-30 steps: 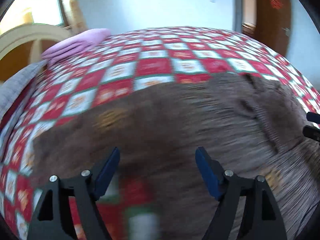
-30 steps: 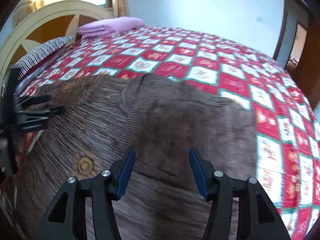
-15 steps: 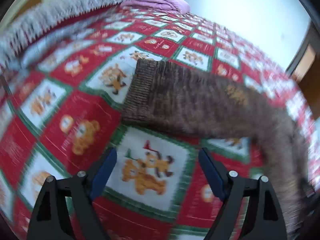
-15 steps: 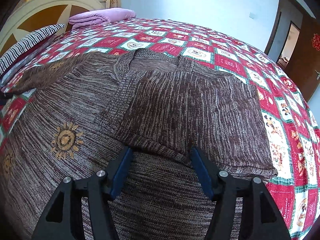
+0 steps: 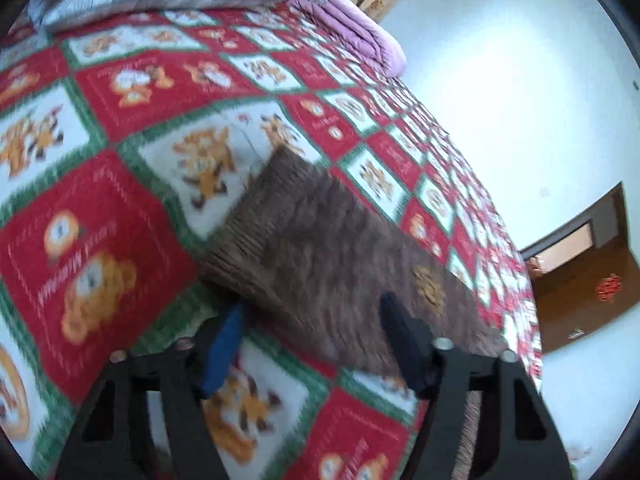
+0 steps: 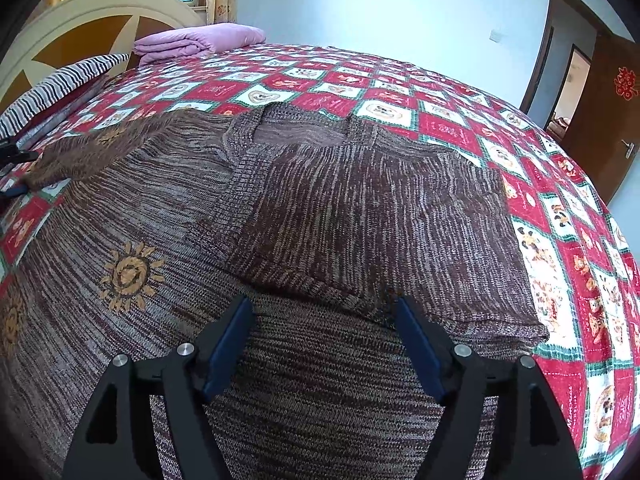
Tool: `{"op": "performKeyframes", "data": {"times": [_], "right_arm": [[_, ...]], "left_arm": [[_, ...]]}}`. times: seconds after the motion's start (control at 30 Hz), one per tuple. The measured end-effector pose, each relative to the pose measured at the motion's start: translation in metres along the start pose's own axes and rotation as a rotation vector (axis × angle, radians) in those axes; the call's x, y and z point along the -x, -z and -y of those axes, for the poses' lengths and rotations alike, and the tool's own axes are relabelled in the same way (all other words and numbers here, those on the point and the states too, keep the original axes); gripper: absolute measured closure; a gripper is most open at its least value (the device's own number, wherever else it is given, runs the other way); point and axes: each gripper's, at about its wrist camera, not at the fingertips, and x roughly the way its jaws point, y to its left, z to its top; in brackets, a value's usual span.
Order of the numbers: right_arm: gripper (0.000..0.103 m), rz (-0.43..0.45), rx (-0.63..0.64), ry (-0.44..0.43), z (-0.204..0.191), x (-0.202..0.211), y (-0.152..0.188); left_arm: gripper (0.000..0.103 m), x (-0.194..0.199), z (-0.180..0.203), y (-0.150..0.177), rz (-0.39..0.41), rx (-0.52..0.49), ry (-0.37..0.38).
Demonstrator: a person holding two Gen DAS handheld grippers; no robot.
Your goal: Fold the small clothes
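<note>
Sweater lies spread on the quilted bed, one sleeve stretched out; left gripper and right gripper both hover, jaws apart.

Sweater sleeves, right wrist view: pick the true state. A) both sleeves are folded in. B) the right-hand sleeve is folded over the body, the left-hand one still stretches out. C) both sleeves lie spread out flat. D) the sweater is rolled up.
B: on the sweater, one sleeve lies folded across the chest, while the other sleeve stretches out onto the quilt.
</note>
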Motion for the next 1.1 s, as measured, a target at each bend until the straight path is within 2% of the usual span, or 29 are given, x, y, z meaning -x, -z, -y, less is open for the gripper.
{"op": "performKeyframes", "data": {"times": [0.1,0.13,0.17,0.2,0.23,0.37,0.5,0.6,0.8,0.97,1.1], "right_arm": [[0.027,0.002,-0.003,-0.002,0.001,0.000,0.000],[0.027,0.002,-0.003,-0.001,0.001,0.000,0.000],[0.027,0.002,-0.003,-0.001,0.001,0.000,0.000],[0.027,0.002,-0.003,-0.001,0.001,0.000,0.000],[0.027,0.002,-0.003,-0.001,0.001,0.000,0.000],[0.027,0.008,-0.010,-0.012,0.002,0.002,0.000],[0.027,0.025,-0.077,-0.074,0.014,0.010,0.001],[0.027,0.075,-0.158,-0.097,0.030,0.021,-0.001],[0.027,0.130,-0.243,-0.076,0.057,0.028,-0.003],[0.027,0.124,-0.279,-0.083,0.065,0.024,-0.002],[0.027,0.118,-0.281,-0.090,0.068,0.022,-0.001]], "left_arm": [[0.062,-0.004,-0.004,-0.006,0.027,-0.018,-0.054],[0.072,-0.006,-0.002,-0.007,0.034,-0.029,-0.075],[0.086,-0.005,-0.003,-0.008,0.034,-0.041,-0.096],[0.092,-0.006,-0.004,-0.009,0.031,-0.043,-0.111],[0.094,-0.005,-0.007,-0.011,0.023,-0.034,-0.105],[0.096,0.009,-0.006,-0.016,0.048,-0.041,-0.100],[0.096,0.023,0.015,-0.021,0.079,-0.087,-0.089],[0.097,0.036,0.039,-0.027,0.093,-0.153,-0.075],[0.097,0.062,0.107,-0.025,0.165,-0.330,-0.069],[0.097,0.072,0.180,0.010,0.203,-0.515,-0.015],[0.097,0.062,0.236,0.074,0.212,-0.708,0.021]]}}
